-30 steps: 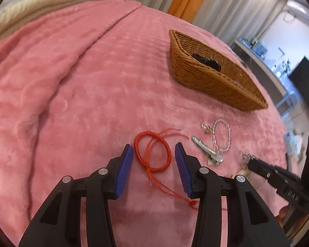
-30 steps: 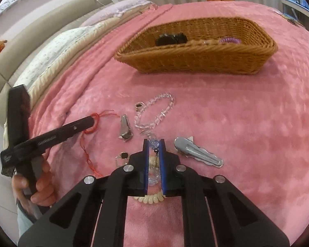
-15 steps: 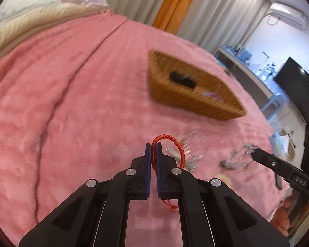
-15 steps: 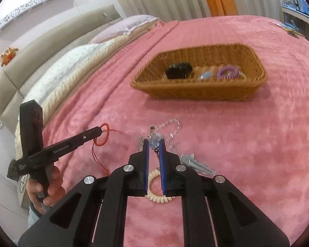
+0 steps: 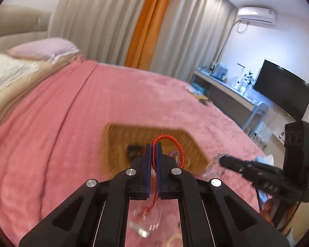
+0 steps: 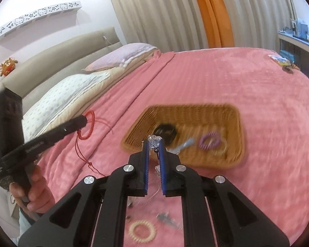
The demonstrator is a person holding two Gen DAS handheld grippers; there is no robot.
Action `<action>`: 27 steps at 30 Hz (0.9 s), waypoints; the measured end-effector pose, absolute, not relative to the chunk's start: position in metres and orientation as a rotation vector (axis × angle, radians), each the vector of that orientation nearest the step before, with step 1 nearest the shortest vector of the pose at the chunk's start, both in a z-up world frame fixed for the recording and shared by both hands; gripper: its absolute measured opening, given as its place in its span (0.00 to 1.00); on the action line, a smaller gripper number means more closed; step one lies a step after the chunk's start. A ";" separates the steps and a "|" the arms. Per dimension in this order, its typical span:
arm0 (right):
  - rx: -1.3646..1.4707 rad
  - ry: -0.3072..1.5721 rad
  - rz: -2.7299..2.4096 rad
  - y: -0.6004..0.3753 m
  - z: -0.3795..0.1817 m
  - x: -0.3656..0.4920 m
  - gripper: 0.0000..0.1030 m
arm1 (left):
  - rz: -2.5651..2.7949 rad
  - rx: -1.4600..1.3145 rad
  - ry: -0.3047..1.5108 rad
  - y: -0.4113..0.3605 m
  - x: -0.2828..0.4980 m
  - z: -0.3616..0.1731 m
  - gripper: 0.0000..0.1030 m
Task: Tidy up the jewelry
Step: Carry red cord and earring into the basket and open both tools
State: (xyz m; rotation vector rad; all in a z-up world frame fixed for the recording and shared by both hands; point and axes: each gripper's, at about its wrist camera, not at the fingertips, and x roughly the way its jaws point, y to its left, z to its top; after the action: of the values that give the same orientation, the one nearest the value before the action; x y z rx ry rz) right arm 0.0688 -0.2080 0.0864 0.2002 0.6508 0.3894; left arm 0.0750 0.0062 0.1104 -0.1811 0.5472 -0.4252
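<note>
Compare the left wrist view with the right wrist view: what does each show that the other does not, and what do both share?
Only the left wrist view shows the television and the air conditioner.

Only the right wrist view shows the cream coil hair tie on the blanket, the purple coil hair tie inside the basket, and the person's hand on the left gripper's handle.

Both show the wicker basket, the pink blanket, the red cord bracelet pinched in the left gripper, and the right gripper shut on a clear bead piece.
</note>
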 end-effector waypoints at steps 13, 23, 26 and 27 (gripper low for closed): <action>0.247 0.781 0.304 -0.236 0.027 0.202 0.07 | -0.459 -0.219 0.641 -0.050 0.186 0.048 0.02; 0.264 0.857 0.258 -0.245 -0.014 0.228 0.08 | -0.434 -0.167 0.737 -0.058 0.204 0.015 0.05; 0.284 0.888 0.257 -0.249 -0.017 0.228 0.18 | -0.435 -0.159 0.743 -0.058 0.199 0.018 0.29; 0.285 0.887 0.254 -0.251 -0.016 0.225 0.26 | -0.433 -0.154 0.734 -0.057 0.194 0.022 0.35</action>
State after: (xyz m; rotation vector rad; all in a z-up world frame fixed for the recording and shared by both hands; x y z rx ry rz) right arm 0.2253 -0.2509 -0.0157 0.2854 0.8872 0.2544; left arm 0.1943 -0.0568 0.0215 -0.1541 0.7339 -0.4327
